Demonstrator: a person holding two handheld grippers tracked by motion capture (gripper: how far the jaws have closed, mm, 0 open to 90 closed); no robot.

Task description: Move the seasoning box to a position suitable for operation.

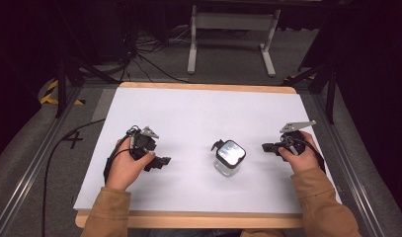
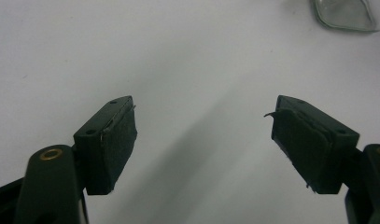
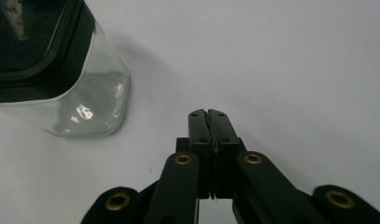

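A clear square jar with a black lid (image 1: 229,157) stands upright near the middle of the white table (image 1: 198,113). My left gripper (image 1: 161,161) rests low at the left, pointing right toward the jar, jaws wide open with bare table between them (image 2: 204,135). A corner of the jar (image 2: 346,14) peeks in at the top right of the left gripper view. My right gripper (image 1: 266,147) sits to the right of the jar, pointing left at it, jaws pressed together on nothing (image 3: 208,116). The jar (image 3: 61,74) looms at the upper left of the right gripper view, apart from the jaws.
The table has a wooden rim (image 1: 198,219) along the front edge. Beyond the far edge, a white stand (image 1: 233,34) and loose cables (image 1: 144,54) lie on the grey floor. Dark frame posts (image 1: 62,84) flank the table.
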